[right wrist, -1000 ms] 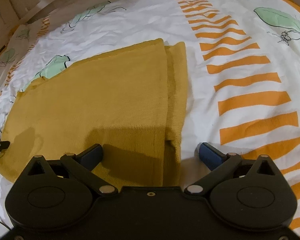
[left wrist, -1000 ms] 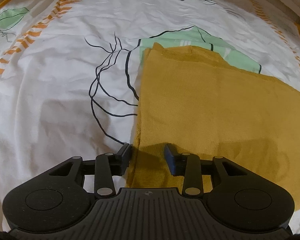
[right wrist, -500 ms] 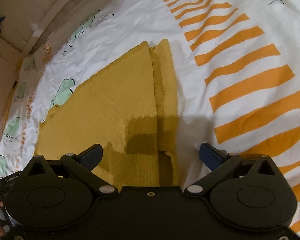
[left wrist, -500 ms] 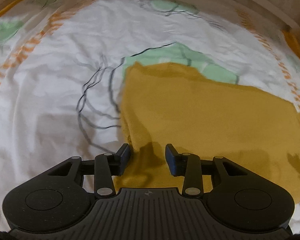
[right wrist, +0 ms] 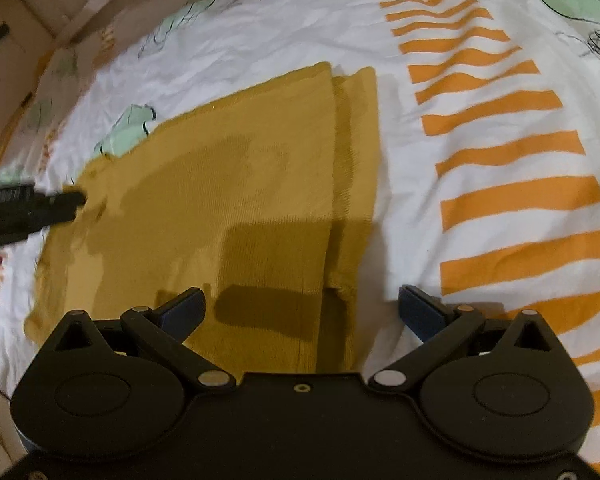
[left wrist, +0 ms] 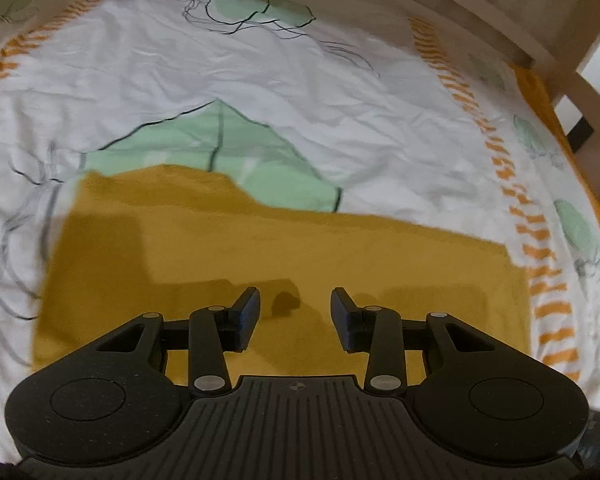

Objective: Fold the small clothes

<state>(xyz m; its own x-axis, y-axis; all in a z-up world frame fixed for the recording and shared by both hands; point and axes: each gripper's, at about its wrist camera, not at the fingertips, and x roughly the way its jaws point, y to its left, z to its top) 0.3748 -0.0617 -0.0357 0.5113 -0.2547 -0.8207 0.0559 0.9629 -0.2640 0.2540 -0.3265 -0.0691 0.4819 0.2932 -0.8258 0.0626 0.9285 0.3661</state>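
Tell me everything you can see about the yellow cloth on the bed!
The yellow cloth is mustard-coloured, with a fine knitted-looking ribbed weave. It lies flat on the white bedsheet, which has orange stripes and green leaf prints. It looks already folded: one layer sits on top, and a narrower strip of the layer below peeks out along its right side. Its far left end covers part of a green leaf print. Shadows fall across it. Neither open hand-held gripper is pinching it.

A bed sheet (left wrist: 260,64), white and wrinkled, printed with green leaves (left wrist: 204,140) and orange stripes (right wrist: 512,196), fills the scene. A pale wooden bed frame (left wrist: 480,12) curves along its far edge. Light is dim and warm, casting hard shadows.
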